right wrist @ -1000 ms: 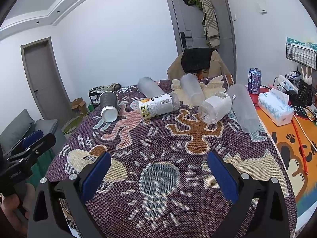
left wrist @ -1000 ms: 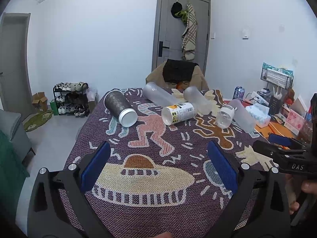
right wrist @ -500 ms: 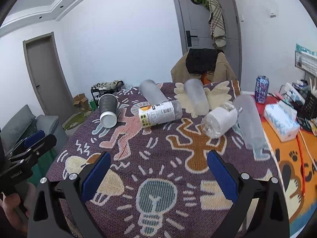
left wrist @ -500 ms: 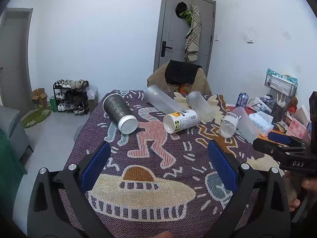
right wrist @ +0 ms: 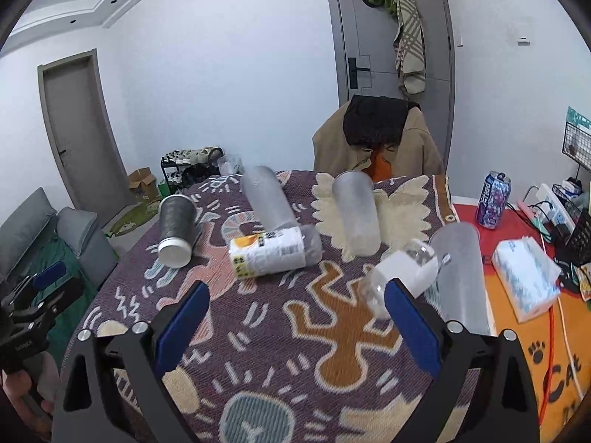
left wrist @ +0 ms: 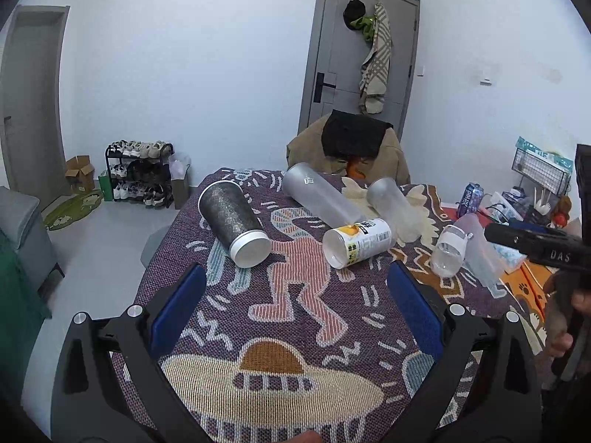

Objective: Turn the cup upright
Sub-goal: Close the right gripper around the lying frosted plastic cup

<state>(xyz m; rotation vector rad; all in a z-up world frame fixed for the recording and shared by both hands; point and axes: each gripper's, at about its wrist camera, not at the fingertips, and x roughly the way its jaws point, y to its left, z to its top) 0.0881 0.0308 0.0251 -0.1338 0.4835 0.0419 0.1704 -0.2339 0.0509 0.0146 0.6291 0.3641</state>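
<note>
1. Your left gripper (left wrist: 295, 310) and right gripper (right wrist: 295, 317) are both spread wide, holding nothing, above the patterned tablecloth (left wrist: 295, 332).
2. Six cups lie on their sides ahead of both; none is upright.
3. Closest to the right gripper is a clear cup with a white sleeve (right wrist: 400, 277), just past its right finger (right wrist: 412, 326).
4. You appear to be approaching. Next, probably centre the open jaws around one cup's body before closing.
</note>
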